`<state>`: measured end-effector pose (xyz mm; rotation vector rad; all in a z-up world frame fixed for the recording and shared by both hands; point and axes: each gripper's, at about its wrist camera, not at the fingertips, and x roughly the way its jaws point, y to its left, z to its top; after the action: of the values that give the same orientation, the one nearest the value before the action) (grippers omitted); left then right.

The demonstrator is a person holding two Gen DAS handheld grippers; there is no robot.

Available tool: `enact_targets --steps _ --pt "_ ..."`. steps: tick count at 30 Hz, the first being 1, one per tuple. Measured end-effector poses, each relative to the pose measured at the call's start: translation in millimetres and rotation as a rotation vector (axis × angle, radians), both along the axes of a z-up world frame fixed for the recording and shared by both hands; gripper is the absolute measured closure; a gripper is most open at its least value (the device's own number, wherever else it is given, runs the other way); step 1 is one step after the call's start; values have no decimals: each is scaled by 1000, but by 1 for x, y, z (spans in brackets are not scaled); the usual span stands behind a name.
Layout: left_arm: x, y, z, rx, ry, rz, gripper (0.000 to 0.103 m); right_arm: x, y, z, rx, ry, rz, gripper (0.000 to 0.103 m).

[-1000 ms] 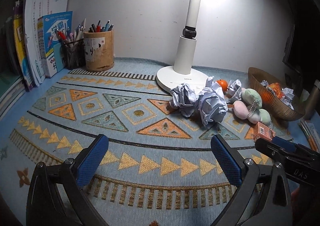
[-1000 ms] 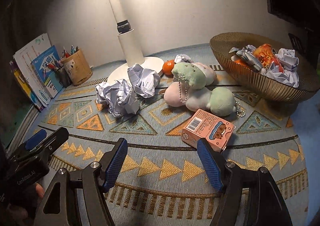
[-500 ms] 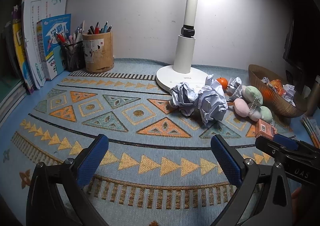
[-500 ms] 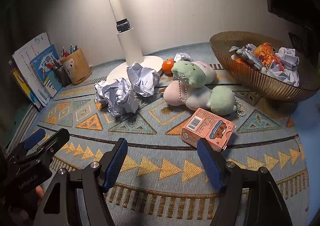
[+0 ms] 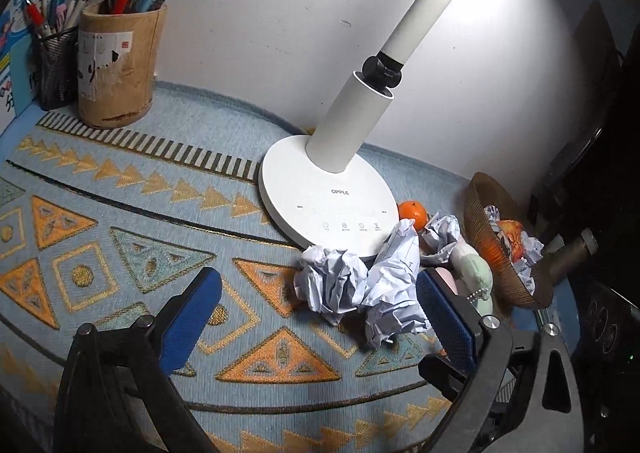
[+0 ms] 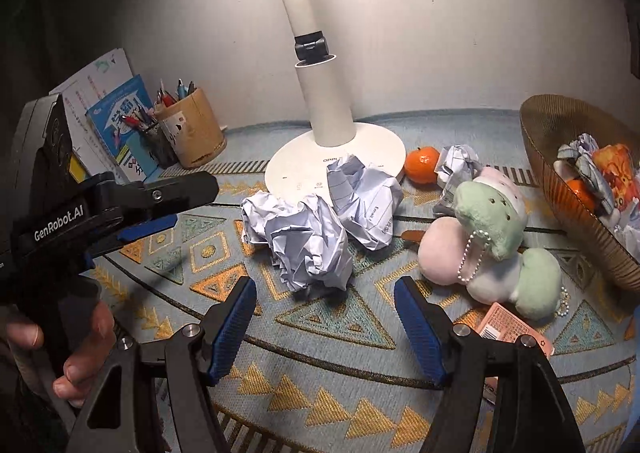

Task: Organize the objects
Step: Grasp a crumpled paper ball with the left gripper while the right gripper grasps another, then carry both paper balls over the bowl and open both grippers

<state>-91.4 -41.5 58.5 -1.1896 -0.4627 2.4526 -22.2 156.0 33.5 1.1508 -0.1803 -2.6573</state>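
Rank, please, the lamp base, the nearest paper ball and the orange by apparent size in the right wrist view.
1. Lamp base
2. Paper ball, somewhat smaller, though nearness to the camera enlarges it
3. Orange

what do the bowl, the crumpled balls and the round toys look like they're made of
Bowl: looks like thin ribbed metal or tinted glass, bronze with a shine; fine ridges catch the light, so it is hard to say which.
Crumpled balls: paper, matte white with printed lines and sharp creases.
Round toys: soft plush, fuzzy pastel green and pink fabric, with bead chains attached.
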Motion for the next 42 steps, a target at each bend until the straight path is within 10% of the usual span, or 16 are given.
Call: enact_targets --steps 7,14,31,42 --pt "-30 13 -28 90 -112 -69 21 -30 -17 -12 26 -33 27 33" --pt "-30 17 -31 62 -92 -75 63 -41 -28 -25 64 -39 21 51" --pt "33 45 30 9 78 -167 65 36 22 20 10 59 -28 56" --pt "13 177 89 -33 210 -300 65 55 171 81 9 185 -350 56"
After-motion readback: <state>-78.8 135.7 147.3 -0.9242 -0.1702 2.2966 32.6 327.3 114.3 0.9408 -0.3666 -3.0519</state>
